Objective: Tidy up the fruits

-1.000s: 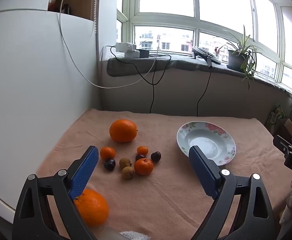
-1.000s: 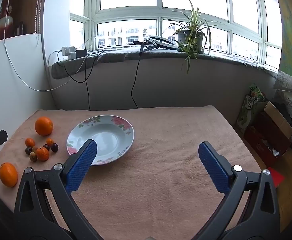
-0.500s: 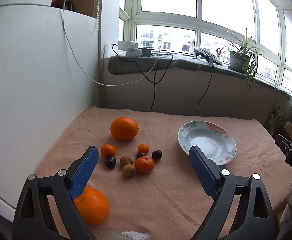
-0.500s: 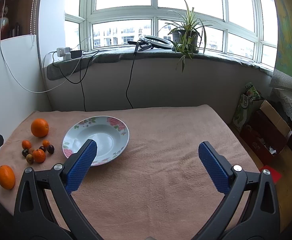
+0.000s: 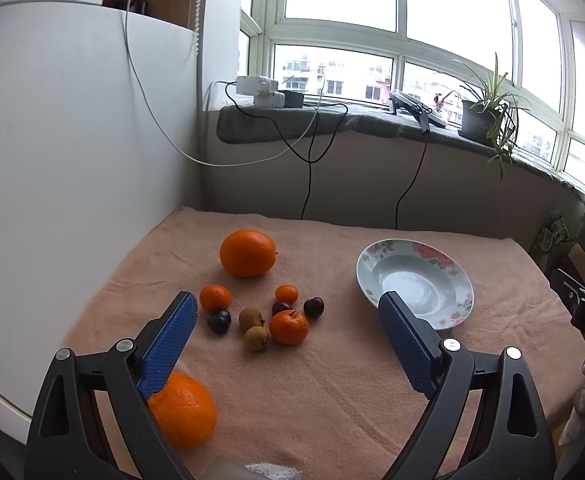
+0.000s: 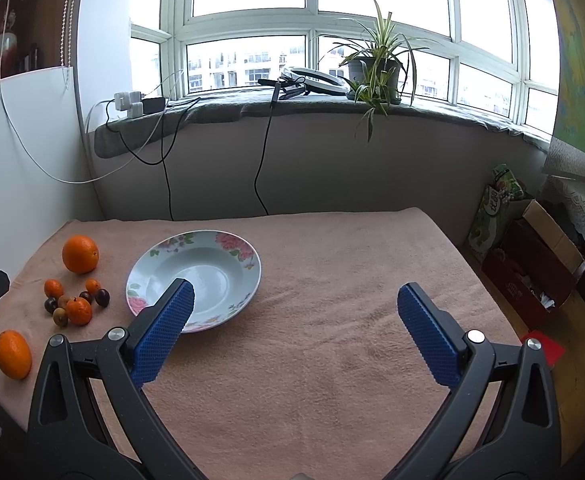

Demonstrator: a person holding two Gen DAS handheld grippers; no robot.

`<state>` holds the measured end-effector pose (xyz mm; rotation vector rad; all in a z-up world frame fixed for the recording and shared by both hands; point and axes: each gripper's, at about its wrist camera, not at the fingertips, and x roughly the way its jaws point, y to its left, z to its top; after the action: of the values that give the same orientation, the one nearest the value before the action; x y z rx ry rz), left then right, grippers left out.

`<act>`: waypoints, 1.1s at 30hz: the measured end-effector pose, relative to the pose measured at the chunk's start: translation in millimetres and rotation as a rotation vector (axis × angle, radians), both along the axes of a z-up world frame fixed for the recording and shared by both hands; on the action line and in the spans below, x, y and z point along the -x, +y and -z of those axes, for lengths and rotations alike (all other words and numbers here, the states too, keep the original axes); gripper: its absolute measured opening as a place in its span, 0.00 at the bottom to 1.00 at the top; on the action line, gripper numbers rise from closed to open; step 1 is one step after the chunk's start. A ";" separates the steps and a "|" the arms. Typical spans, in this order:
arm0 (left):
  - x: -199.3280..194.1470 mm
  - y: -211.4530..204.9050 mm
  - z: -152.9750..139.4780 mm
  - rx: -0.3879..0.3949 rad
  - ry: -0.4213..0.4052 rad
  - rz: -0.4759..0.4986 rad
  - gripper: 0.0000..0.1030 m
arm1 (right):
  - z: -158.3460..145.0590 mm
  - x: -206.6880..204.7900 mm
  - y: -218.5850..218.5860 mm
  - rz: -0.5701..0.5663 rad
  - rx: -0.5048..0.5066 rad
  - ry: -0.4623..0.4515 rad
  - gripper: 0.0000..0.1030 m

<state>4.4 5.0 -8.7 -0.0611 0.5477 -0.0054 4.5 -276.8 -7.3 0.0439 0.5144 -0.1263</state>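
Note:
A floral plate point(image 5: 414, 280) point(image 6: 194, 276) lies empty on the peach towel. Left of it sit a large orange point(image 5: 247, 253) point(image 6: 80, 253), a cluster of small tangerines point(image 5: 289, 327), dark plums point(image 5: 313, 307) and brown fruits point(image 5: 257, 337), and a second large orange point(image 5: 182, 414) point(image 6: 13, 354) near the front edge. My left gripper point(image 5: 286, 344) is open and empty above the towel, just short of the cluster. My right gripper point(image 6: 292, 332) is open and empty, right of the plate.
A white panel point(image 5: 72, 180) walls the table's left side. A windowsill behind holds chargers point(image 5: 260, 90), cables, a ring light and a potted plant point(image 6: 376, 72). Boxes and bags point(image 6: 532, 264) stand on the floor past the table's right edge.
Both grippers have tilted up and pulled back slightly, so the fruits and plate sit a little farther away in view. Nothing on the table has moved.

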 end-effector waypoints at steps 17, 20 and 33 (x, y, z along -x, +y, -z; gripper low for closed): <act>-6.4 3.9 -2.2 0.008 0.012 -0.003 0.89 | -5.5 -9.1 1.0 -0.002 -0.001 0.007 1.00; -5.9 4.8 -1.9 0.008 0.012 -0.005 0.89 | -5.5 -9.2 1.8 -0.001 0.000 0.007 1.00; -4.1 9.4 -1.9 0.017 0.014 -0.011 0.89 | -5.0 -8.4 4.8 -0.006 0.003 0.007 1.00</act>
<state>8.5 14.4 -6.8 -0.0806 0.5612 0.0008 12.9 -272.0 -2.3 0.0391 0.5216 -0.1213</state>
